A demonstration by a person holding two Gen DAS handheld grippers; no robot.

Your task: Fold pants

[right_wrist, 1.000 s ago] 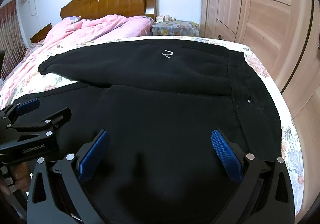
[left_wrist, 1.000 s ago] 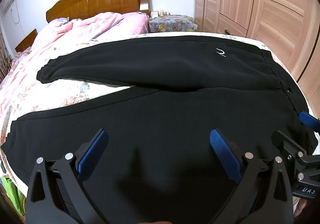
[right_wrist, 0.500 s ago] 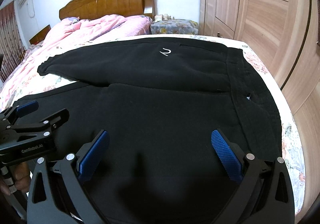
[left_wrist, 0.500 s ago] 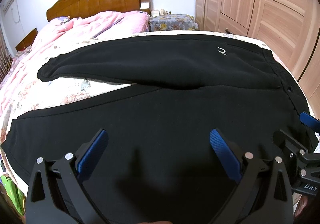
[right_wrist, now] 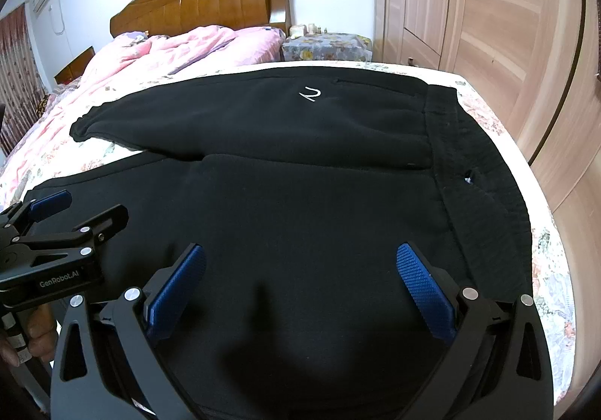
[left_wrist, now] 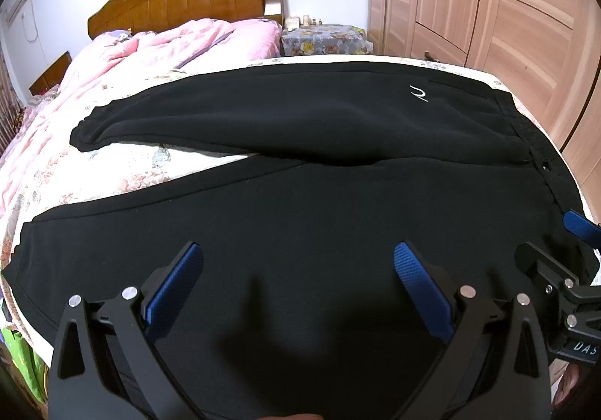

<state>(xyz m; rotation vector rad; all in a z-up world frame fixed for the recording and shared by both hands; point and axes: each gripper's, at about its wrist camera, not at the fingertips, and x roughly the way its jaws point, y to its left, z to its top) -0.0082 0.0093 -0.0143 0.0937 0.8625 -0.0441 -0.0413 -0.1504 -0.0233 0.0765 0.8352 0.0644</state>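
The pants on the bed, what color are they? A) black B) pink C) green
A, the pants spread flat across the bed are black all over, with only a small white logo near the waistband.

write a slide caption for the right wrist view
Open right hand-held gripper above black pants spread flat on a floral bed.

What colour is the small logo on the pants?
White logo on black pants; clearest in the right wrist view.
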